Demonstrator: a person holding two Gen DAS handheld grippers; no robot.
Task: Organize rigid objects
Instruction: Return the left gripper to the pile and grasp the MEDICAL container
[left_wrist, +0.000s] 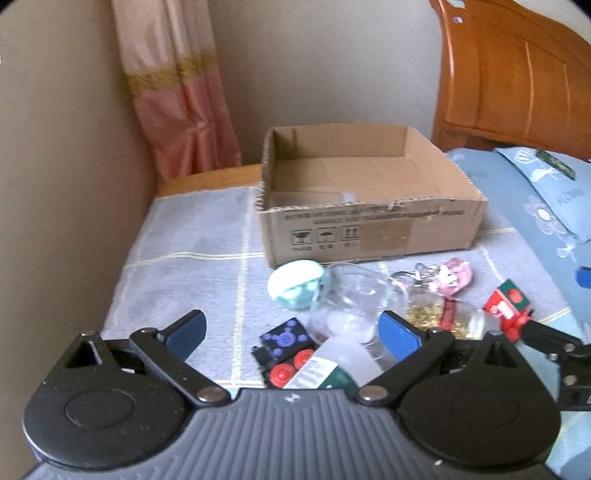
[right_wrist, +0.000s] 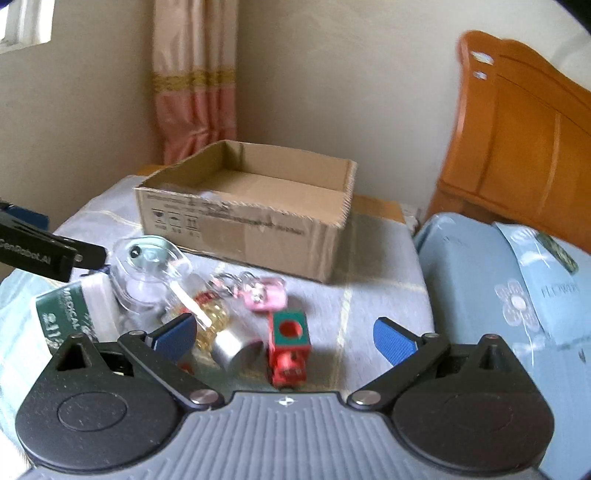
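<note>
An open-topped cardboard box (left_wrist: 369, 221) (right_wrist: 243, 218) stands on the bed behind a heap of small things. My left gripper (left_wrist: 293, 334) is open above a black toy car with red wheels (left_wrist: 284, 347) and a clear plastic container (left_wrist: 354, 306), touching neither. A mint round toy (left_wrist: 295, 284) lies just behind them. My right gripper (right_wrist: 286, 336) is open too. A red toy train (right_wrist: 288, 347) shows in the gap between its fingers, untouched. Beside the train are a silver-capped jar of gold beads (right_wrist: 225, 339) and a pink keychain (right_wrist: 264, 295).
A green-and-white carton (right_wrist: 62, 317) lies at the heap's left. The pale checked bedspread (left_wrist: 192, 236) is bare left of the box. A blue pillow (right_wrist: 517, 295) and a wooden headboard (right_wrist: 517, 147) stand on the right, with a wall and a pink curtain (left_wrist: 177, 92) behind.
</note>
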